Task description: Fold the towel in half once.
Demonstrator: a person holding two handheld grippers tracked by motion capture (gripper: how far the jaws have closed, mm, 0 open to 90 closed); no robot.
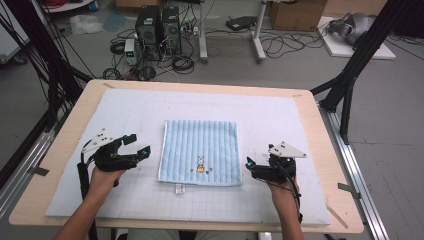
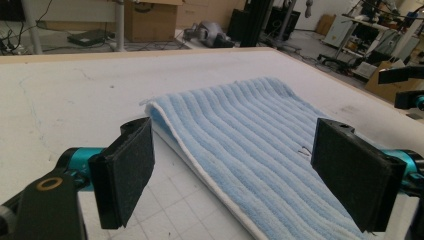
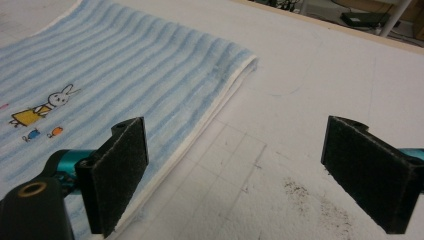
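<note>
A folded blue striped towel (image 1: 201,151) lies flat mid-tabletop (image 1: 60,200) on a white gridded mat (image 1: 280,115), with the left tongs (image 1: 141,152) and right tongs (image 1: 248,165) flanking it, both spread wide and holding nothing. This looks like the approach before a grasp; next, each should close on a near corner. No writing is readable: just an embroidered rabbit (image 1: 200,164) and a small tag (image 1: 180,188), too small to read.

We read no text anywhere; the towel (image 1: 200,151) carries just a rabbit picture (image 1: 200,164), its tag (image 1: 180,188) illegible.
</note>
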